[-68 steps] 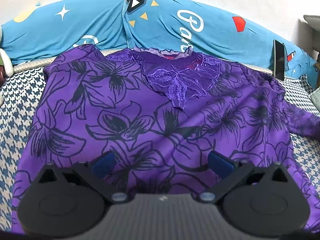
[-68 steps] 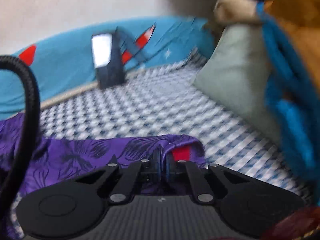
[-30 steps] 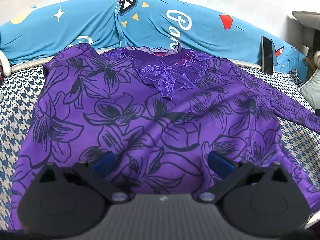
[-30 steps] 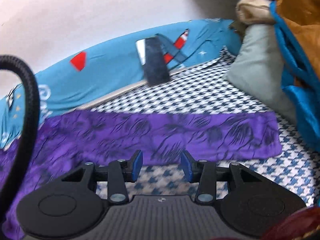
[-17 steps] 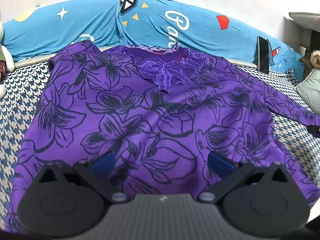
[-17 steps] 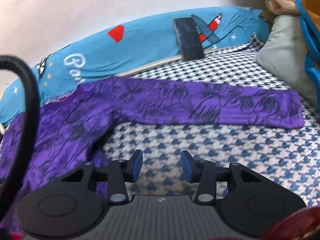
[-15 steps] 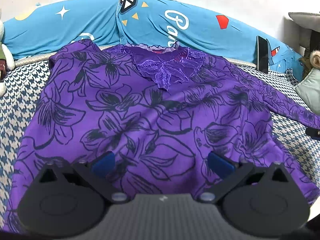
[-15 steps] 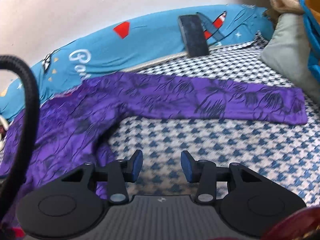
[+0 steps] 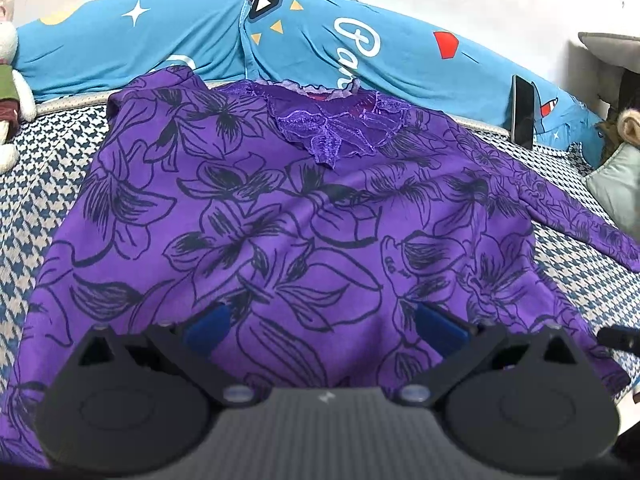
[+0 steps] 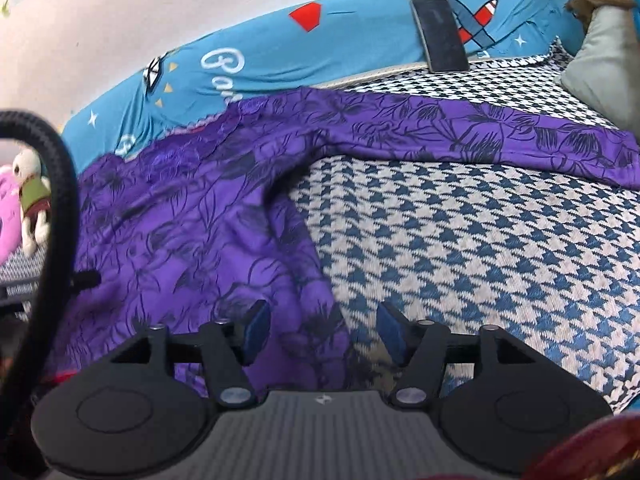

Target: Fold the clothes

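A purple blouse [image 9: 280,208] with black flower outlines and a lace collar lies spread flat on a houndstooth bedcover [image 9: 36,168]. Its right sleeve [image 10: 500,136] stretches out sideways across the cover. My left gripper [image 9: 324,328] hovers open over the blouse's lower hem, with nothing between its blue pads. My right gripper [image 10: 322,330] is open at the blouse's right side edge [image 10: 316,280]; its left pad is over purple fabric and its right pad over bare cover. The tip of the right gripper shows at the left wrist view's right edge.
A long blue bolster [image 9: 320,40] lies along the wall behind the blouse. A dark phone [image 10: 440,40] leans against it. A grey cushion [image 10: 608,48] sits at the far right, and plush toys [image 10: 32,200] sit at the far left. A black cable [image 10: 60,216] crosses the right view.
My right gripper let go of the sleeve cuff, opened, and swung left and back to the blouse's side edge; the sleeve now lies flat. The left gripper stayed open over the hem.
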A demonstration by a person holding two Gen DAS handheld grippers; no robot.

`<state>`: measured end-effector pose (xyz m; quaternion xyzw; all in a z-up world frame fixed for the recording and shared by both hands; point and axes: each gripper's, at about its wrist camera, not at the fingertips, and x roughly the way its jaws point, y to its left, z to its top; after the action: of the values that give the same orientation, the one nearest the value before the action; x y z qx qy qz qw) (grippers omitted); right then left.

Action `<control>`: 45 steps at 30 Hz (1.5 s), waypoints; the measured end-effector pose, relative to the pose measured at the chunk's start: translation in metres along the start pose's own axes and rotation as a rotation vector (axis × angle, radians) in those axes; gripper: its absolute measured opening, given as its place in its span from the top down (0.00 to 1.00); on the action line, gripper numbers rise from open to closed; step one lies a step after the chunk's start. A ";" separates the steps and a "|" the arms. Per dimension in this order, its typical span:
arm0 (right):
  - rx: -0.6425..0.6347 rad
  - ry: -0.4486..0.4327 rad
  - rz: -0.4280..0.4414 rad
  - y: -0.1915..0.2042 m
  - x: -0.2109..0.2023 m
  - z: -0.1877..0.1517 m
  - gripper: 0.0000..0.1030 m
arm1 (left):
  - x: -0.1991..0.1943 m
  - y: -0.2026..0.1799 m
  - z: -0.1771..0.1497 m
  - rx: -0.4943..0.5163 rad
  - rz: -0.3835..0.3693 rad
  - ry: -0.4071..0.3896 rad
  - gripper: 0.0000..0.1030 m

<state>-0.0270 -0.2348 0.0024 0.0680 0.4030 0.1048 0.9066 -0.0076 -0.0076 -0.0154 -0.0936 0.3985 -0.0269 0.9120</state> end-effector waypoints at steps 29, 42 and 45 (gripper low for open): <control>0.226 -0.104 -0.304 -0.022 -0.067 -0.032 0.88 | -0.017 0.009 -0.014 -0.060 -0.003 0.002 0.00; 0.165 -0.169 -0.158 -0.001 -0.066 -0.028 0.65 | -0.038 0.035 -0.019 -0.169 0.085 -0.035 0.00; 0.176 -0.160 -0.101 0.004 -0.059 -0.030 0.60 | -0.043 0.046 -0.018 -0.197 0.105 -0.047 0.00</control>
<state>-0.0885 -0.2445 0.0257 0.1350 0.3400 0.0177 0.9305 -0.0513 0.0398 -0.0052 -0.1625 0.3819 0.0625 0.9077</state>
